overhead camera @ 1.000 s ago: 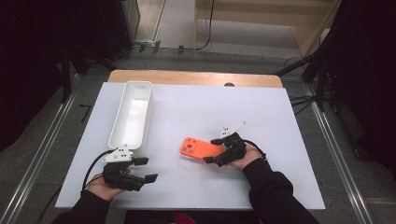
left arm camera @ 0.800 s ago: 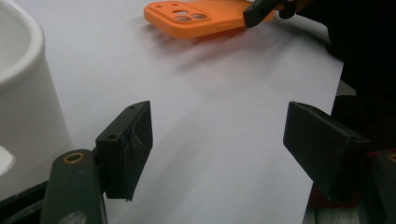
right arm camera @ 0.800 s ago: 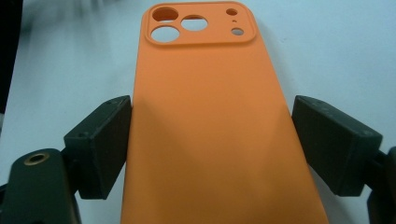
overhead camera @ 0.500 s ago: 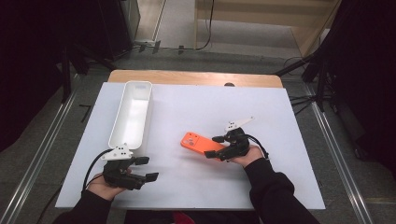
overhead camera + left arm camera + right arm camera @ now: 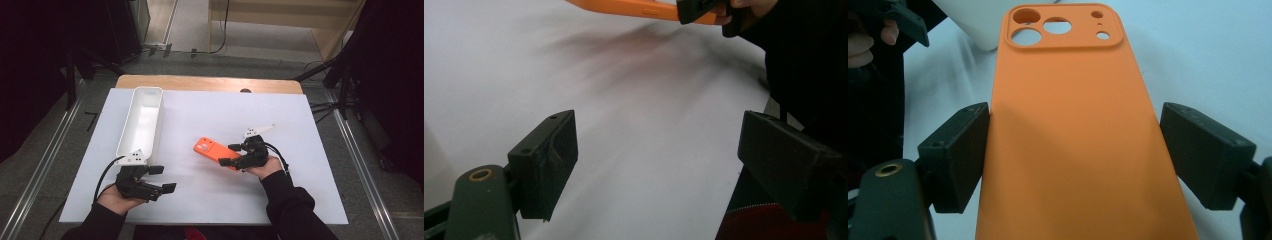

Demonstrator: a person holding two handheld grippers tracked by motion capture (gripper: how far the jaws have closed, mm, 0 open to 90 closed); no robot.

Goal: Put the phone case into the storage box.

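Shifted toward bin: orange silicone phone case (image 5: 216, 152), clamped edgewise in right claw (image 5: 231, 154). Light, floppy, grippy; best held mid-sides. Left claw (image 5: 162, 179) just widened, empty.

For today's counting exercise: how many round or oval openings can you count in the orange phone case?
5, all in the raised block at the far end of the phone case in the right gripper view: three large ones at its left and middle, two small at its right. A tiny pinhole sits between those.
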